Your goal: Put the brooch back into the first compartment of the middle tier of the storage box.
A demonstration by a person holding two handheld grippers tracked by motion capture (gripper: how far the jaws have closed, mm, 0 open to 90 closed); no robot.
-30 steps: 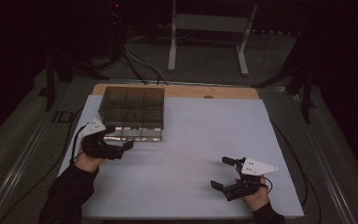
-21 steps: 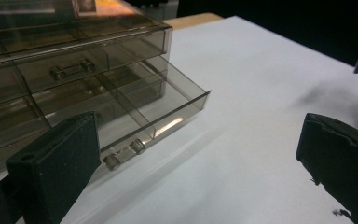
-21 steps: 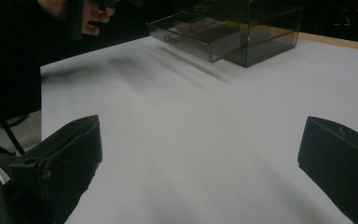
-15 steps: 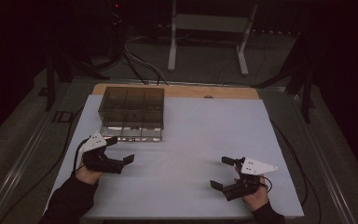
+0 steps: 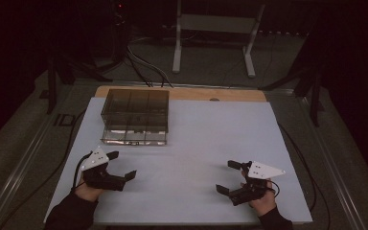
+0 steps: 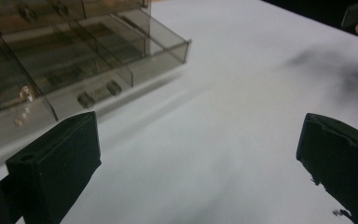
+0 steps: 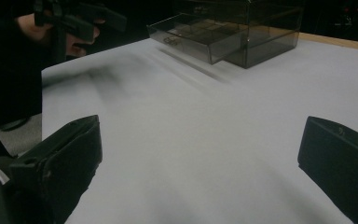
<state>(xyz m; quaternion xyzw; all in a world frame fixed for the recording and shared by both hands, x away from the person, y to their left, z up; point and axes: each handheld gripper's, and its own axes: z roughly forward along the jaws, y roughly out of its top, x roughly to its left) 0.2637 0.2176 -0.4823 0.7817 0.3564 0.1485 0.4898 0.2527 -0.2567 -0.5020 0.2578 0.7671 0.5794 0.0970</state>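
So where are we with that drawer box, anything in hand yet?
Done: the bottom drawer of the smoky drawer box stands pulled out, small parts inside. In hand: nothing; the left gripper and right gripper are both open over the white table. Nothing shows what comes next.

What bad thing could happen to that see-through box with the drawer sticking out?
The smoky clear plastic drawer box has its bottom drawer pulled out. The open left gripper hovers just in front, so a careless move could bump it. Small parts inside might spill.
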